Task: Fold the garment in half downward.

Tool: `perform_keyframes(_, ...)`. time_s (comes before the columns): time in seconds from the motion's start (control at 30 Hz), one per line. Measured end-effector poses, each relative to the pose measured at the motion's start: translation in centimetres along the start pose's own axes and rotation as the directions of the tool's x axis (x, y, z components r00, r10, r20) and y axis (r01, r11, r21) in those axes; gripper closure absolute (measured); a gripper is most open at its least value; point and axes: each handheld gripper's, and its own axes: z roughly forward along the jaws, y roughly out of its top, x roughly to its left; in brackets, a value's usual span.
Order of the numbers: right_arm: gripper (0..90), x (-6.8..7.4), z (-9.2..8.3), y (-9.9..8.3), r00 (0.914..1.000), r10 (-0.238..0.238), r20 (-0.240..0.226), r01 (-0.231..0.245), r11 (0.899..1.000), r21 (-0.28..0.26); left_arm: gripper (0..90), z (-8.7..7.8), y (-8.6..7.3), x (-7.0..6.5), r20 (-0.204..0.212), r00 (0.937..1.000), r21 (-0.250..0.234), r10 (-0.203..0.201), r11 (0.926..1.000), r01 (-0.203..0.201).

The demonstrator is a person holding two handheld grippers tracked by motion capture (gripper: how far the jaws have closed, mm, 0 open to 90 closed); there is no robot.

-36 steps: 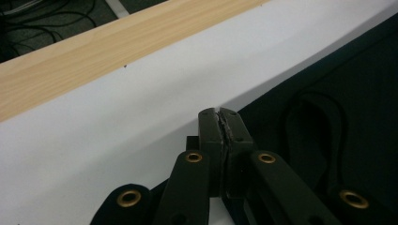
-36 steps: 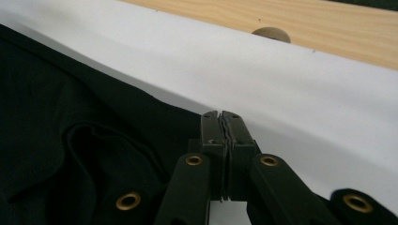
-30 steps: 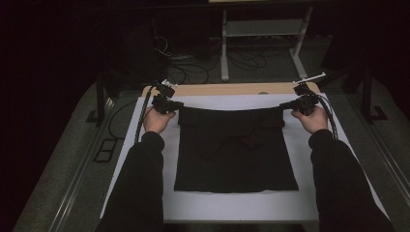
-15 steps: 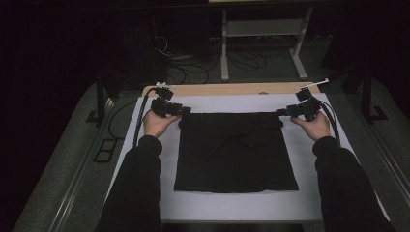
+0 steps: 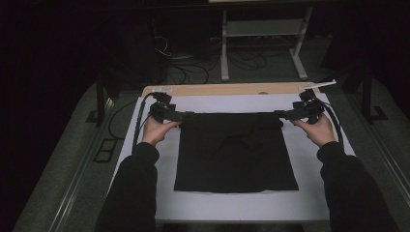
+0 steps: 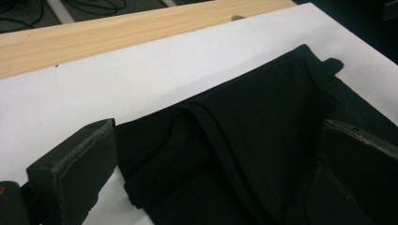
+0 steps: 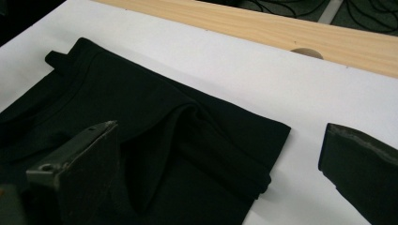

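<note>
While spread flat on the white board [image 5: 232,205], near its far edge: folded black garment [image 5: 235,152]. Left gripper [image 5: 180,116] at far left corner of garment, jaws just opened wide, cloth between but unpinched. Right gripper [image 5: 283,115] at far right corner, likewise just opened, gripping nothing. Wooden strip [image 5: 232,89] beyond.

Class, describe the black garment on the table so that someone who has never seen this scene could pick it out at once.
Start at the table with the white sheet and the bare wooden strip along its far edge. In the middle of the white lies a folded black garment, roughly square, its far corners by the left gripper and right gripper. It is the one dark, soft, flat thing on the white.
</note>
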Motion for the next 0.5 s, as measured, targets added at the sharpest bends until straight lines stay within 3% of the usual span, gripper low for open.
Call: perform_keyframes(0.5,0.0,2.6,0.4,-0.4,0.9964,-0.055,-0.064,0.056,0.998,0.016,0.0,-1.4,-1.3,-1.7,0.031,0.9989,-0.025,0.035,0.9991,-0.034)
